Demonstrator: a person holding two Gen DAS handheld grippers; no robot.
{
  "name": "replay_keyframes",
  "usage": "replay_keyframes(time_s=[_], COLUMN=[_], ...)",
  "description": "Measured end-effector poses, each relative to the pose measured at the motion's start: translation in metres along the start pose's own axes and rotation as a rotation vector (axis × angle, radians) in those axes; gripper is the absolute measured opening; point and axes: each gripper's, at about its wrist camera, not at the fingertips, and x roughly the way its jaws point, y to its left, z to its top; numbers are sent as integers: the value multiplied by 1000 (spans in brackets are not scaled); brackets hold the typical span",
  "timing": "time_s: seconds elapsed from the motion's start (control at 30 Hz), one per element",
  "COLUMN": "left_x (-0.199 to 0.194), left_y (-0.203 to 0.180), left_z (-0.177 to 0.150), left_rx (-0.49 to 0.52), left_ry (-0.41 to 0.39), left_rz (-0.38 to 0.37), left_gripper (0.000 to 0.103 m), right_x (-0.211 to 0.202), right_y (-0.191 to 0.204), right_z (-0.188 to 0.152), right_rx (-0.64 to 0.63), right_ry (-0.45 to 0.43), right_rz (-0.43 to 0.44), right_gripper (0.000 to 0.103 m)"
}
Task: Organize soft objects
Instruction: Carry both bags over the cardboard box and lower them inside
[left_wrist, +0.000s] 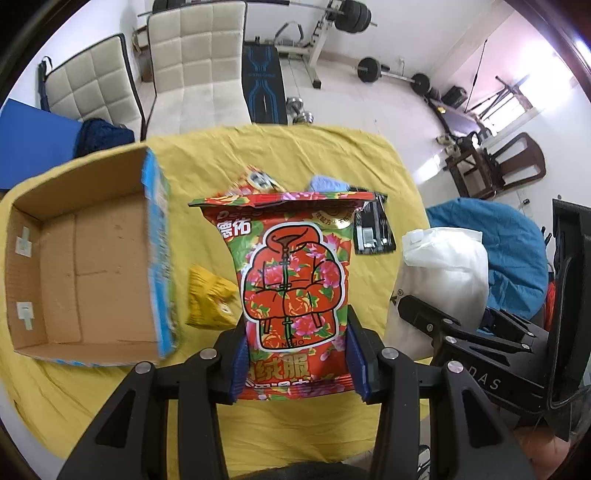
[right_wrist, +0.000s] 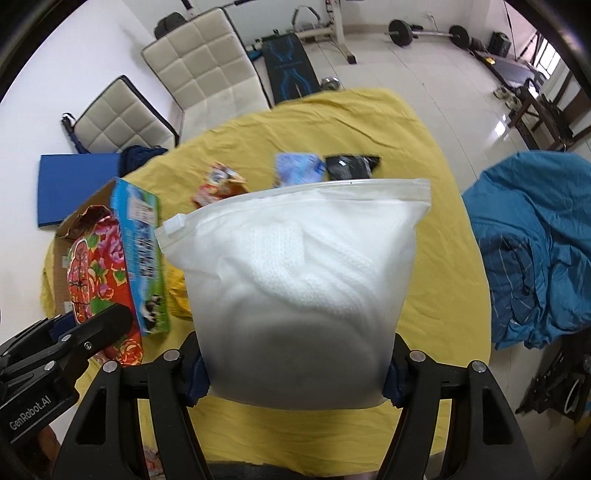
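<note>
My left gripper (left_wrist: 297, 363) is shut on a red floral packet (left_wrist: 293, 280) and holds it upright above the yellow-covered table (left_wrist: 207, 162), just right of an open cardboard box (left_wrist: 85, 266). The packet also shows in the right wrist view (right_wrist: 98, 273) beside the box (right_wrist: 142, 254). My right gripper (right_wrist: 295, 373) is shut on a white zip bag (right_wrist: 299, 280) with white knitwear inside, held above the table (right_wrist: 436, 206). The bag also shows in the left wrist view (left_wrist: 443, 273).
On the table lie a yellow packet (left_wrist: 208, 295), a black packet (left_wrist: 371, 229), a light blue packet (right_wrist: 297, 168) and a red-orange packet (right_wrist: 218, 184). Two padded chairs (left_wrist: 195, 62) stand behind the table. A blue cloth heap (right_wrist: 535, 251) lies to the right.
</note>
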Motion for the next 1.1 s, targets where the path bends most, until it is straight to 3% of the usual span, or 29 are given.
replay_keyframes(time_s=[0.2, 0.5, 0.7, 0.87, 1.1], left_x=[-28, -39, -28, -4, 46], left_y=[51, 160, 235, 289, 342], left_z=[7, 10, 24, 41, 59], left_rx=[-23, -115, -164, -203, -249], left_ry=[-40, -3, 26, 70, 158], left_rz=[6, 10, 42, 18, -45], left_gripper=[41, 42, 42, 42, 42], right_x=[-17, 2, 48, 97, 170], right_y=[55, 172, 259, 309, 345], right_z=[5, 13, 24, 42, 67], right_rx=[-30, -121, -183, -211, -214], right_ry=[-30, -7, 54, 114, 194], right_rz=[27, 94, 125, 127, 91], right_gripper=[72, 72, 72, 72, 73])
